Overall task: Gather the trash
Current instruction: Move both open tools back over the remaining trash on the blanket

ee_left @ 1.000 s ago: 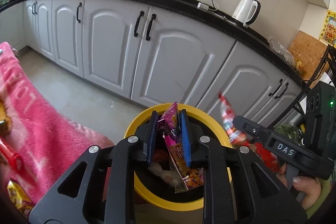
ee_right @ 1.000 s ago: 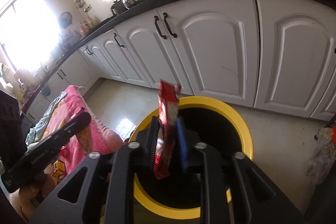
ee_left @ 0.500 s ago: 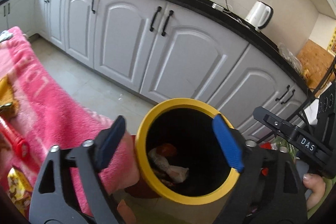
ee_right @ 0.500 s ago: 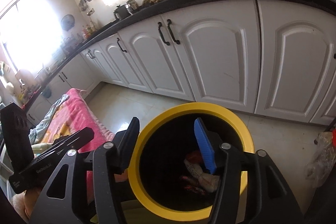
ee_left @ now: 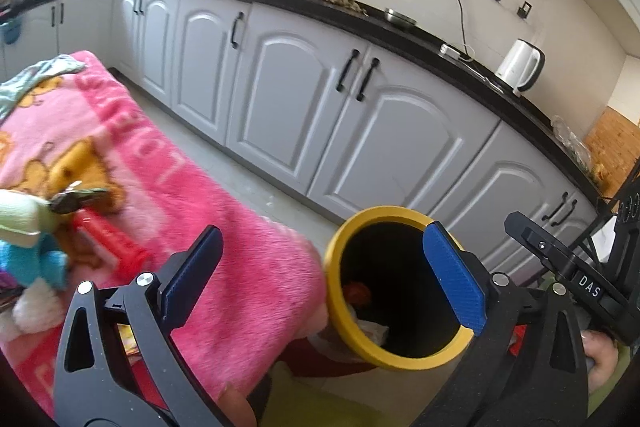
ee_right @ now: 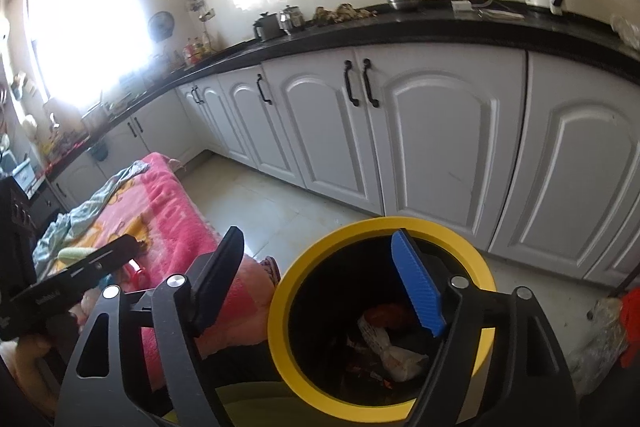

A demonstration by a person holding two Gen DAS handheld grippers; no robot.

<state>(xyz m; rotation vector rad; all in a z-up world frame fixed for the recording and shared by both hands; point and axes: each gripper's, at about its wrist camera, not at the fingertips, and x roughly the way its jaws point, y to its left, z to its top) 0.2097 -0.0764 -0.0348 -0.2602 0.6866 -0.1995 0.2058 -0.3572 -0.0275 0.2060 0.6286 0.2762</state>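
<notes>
A yellow-rimmed black bin point(ee_left: 400, 213) stands on the floor beside a pink blanket point(ee_left: 160, 187). Crumpled wrappers point(ee_left: 372, 327) lie at its bottom, seen too in the right wrist view as wrappers point(ee_right: 392, 343) inside the bin point(ee_right: 400, 223). My left gripper point(ee_left: 320, 267) hovers above the blanket's edge and the bin's left rim. Its jaws are opening wide with nothing between them. My right gripper point(ee_right: 316, 267) hangs over the bin's left rim, jaws also opening and empty. A red tube-like item point(ee_left: 108, 239) and a yellow wrapper point(ee_left: 128, 339) lie on the blanket.
A plush toy point(ee_left: 24, 227) rests at the blanket's left. White cabinets point(ee_left: 320, 115) under a black counter point(ee_left: 400, 31) line the far side, with tiled floor point(ee_right: 280, 211) between. A plastic bag point(ee_right: 600, 339) sits on the floor to the right of the bin.
Both grippers let go of their wrappers, which dropped into the bin, and their jaws spread wide. The left gripper swung left towards the blanket; the right one lifted a little.
</notes>
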